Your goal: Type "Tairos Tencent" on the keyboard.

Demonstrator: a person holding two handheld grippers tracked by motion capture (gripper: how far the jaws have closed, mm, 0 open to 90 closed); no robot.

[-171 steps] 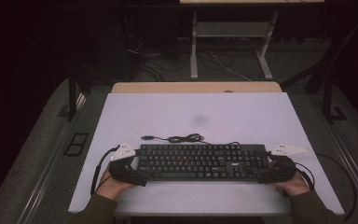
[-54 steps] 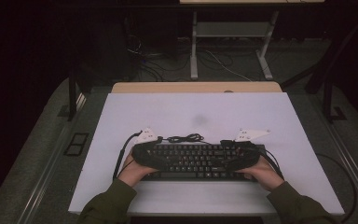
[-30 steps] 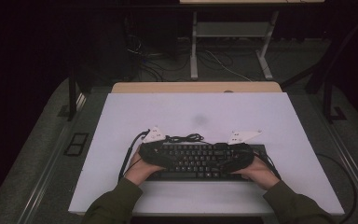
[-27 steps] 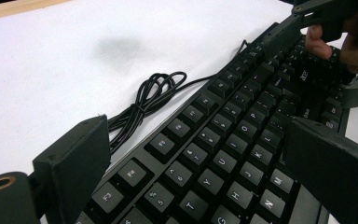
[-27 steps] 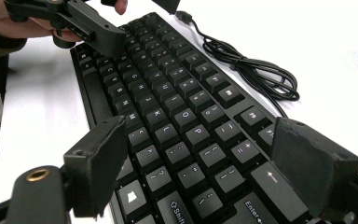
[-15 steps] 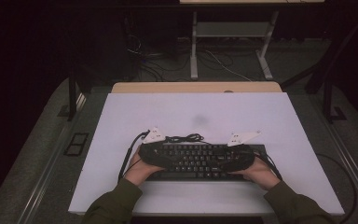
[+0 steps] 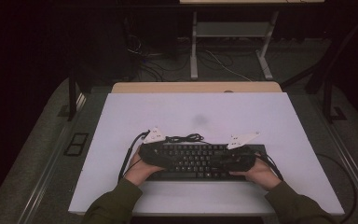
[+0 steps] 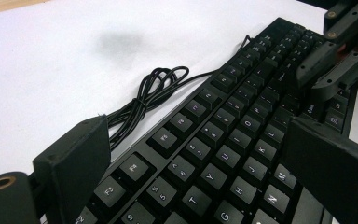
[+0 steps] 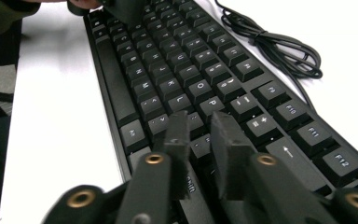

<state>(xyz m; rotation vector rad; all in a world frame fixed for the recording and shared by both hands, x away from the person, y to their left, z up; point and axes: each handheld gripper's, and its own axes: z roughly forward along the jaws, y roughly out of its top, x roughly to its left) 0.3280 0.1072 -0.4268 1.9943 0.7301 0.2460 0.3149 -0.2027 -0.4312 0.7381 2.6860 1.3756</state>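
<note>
Dim floor and cables lie beyond the white table [image 7: 121, 116], where we work over a black keyboard [image 7: 200, 161] that lies flat near our edge, its bundled cord [image 7: 184, 138] coiled just behind it. Our left gripper [image 8: 200, 158] hovers over the left half of the keys with its jaws spread wide, one jaw toward the far rim and the other toward the near rim, neither pressing on anything that we can see. Our right gripper [image 9: 200, 133] sits low over the right-hand keys; its jaws have just been closing and now stand narrow, with only a slim gap and no key or other thing caught between them. We judge the step in hand to be pressing a key with the narrowed right tips while the left stands by. Next we need a small, straight dip of those tips onto a single keycap, avoiding its neighbours, and no sideways push that would slide the board.
</note>
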